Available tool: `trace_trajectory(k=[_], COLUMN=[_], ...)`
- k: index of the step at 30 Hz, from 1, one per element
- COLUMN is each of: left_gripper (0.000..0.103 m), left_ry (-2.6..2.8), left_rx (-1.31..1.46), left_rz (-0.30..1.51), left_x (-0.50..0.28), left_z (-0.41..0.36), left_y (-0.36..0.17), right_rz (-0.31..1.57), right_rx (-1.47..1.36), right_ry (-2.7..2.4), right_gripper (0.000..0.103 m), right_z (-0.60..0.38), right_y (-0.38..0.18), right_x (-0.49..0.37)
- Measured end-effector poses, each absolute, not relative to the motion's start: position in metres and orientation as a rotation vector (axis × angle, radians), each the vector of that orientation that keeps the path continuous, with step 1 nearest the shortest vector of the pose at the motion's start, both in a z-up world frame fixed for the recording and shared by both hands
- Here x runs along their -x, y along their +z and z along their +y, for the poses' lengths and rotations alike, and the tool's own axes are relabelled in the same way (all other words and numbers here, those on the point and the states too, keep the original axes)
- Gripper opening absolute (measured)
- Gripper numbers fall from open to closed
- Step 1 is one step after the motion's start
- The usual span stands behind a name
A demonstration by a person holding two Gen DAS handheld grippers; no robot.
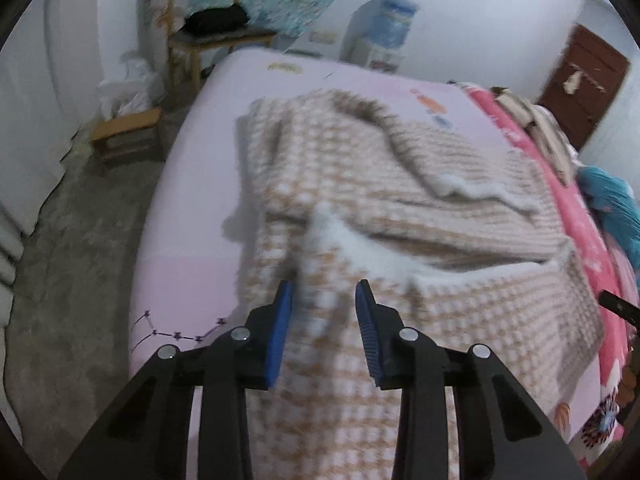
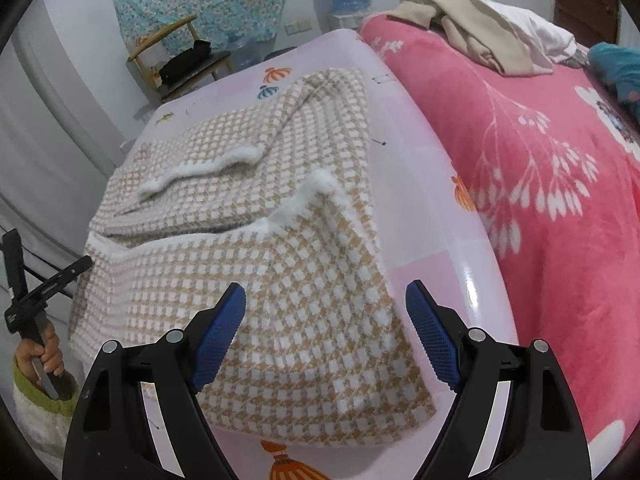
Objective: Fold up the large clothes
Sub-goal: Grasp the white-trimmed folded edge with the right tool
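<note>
A large beige-and-white houndstooth garment (image 1: 400,220) with white fleece lining lies partly folded on a pink table (image 1: 192,184). It also shows in the right wrist view (image 2: 280,264), its near hem flat on the table (image 2: 440,184). My left gripper (image 1: 324,300) is open and empty, just above the garment's near edge. My right gripper (image 2: 326,308) is open and empty, above the garment's near right corner. The left gripper held in a hand also shows at the far left of the right wrist view (image 2: 44,292).
A pink floral blanket (image 2: 540,184) covers the bed to the right, with a beige and white clothes pile (image 2: 480,28) and a teal item (image 2: 620,68). A wooden chair (image 1: 208,40), a low stool (image 1: 128,132) and a water dispenser (image 1: 388,28) stand beyond the table.
</note>
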State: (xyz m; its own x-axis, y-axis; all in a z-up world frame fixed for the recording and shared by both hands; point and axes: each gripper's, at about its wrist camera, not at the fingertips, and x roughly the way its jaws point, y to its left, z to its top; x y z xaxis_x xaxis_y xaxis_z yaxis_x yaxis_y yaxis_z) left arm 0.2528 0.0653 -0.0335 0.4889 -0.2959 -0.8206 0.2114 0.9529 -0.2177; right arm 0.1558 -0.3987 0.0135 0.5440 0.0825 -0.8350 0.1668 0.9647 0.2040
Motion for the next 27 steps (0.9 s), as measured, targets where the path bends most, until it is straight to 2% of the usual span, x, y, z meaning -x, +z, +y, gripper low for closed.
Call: trace_trajectory(k=[3,8,14,19,27], left_gripper=[0.032,0.032,0.033,0.033,0.033], left_ry=[-0.339,-0.37,-0.312,-0.269,-0.216], left_rx=[0.145,0.126,-0.067,-0.113,-0.188], left_rz=[1.067,1.055,1.08,1.07,1.045], left_x=[-0.264,-0.263,-0.253,-0.251,-0.248], left_z=[0.069,0.06,0.041,0.034,0.022], left_y=[-0.043,-0.04,-0.044,-0.044,-0.045], right_rz=[0.993,0.994,0.979,0.959,0.989], right_rx=[-0.273,-0.273,-0.265,-0.257,-0.324], right_ry=[-0.045,-0.048,-0.052,-0.023,0.026], right_gripper=[0.078,0.078,0.078,0.078,0.057], right_z=[-0.396,-0.395,-0.402,-0.41,-0.422], right_y=[0.014,0.013,0.018,0.023,0.004], right_x=[-0.156,-0.155,-0.153,-0.17,-0.213])
